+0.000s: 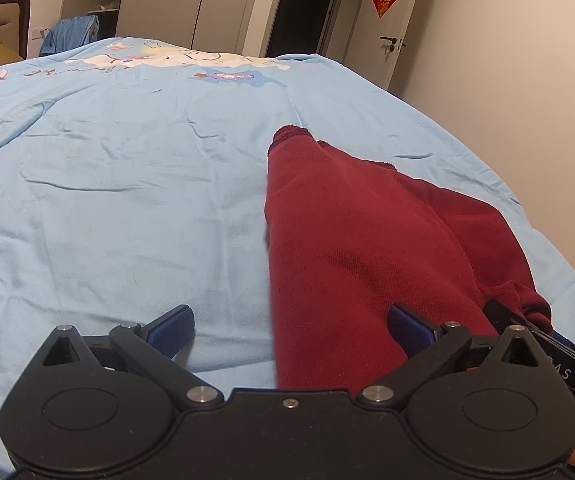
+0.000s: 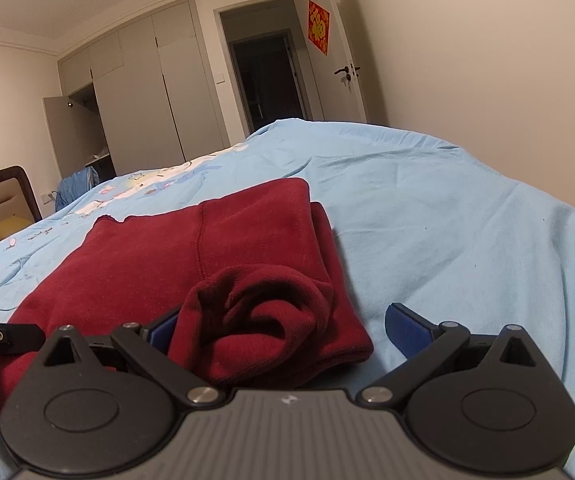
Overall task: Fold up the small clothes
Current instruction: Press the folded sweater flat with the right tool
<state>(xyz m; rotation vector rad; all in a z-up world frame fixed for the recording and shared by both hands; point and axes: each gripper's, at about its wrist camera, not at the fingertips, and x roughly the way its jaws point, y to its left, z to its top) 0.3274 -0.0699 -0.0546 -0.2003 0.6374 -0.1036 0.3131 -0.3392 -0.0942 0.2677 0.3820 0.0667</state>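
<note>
- A dark red garment (image 1: 351, 232) lay on the light blue bedspread (image 1: 107, 200), towards the near edge of the bed, already folded into a long narrow shape with layers stacked along one side.
- The left gripper (image 1: 289, 330) hung low over the near end of the garment with its jaws spread wide and holding nothing; one blue pad (image 1: 409, 330) sat above the red cloth, the other above bare bedspread.
- The right gripper (image 2: 283, 330) was likewise wide open and empty, with a bunched cuff (image 2: 263, 308) of the garment lying between its jaws.
- That cuff was crumpled and raised, not flat, so the fold looked unfinished at this end.
- Risk: closing on the cuff alone would probably lift only the loose top layer, and the stacked layers beneath could slide apart.
- Risk: the left jaws straddled the garment's edge, so a pinch there could catch the bedspread together with the cloth.
- Risk: the bedspread was soft and wrinkled; dragging the garment could skew the fold.
</note>
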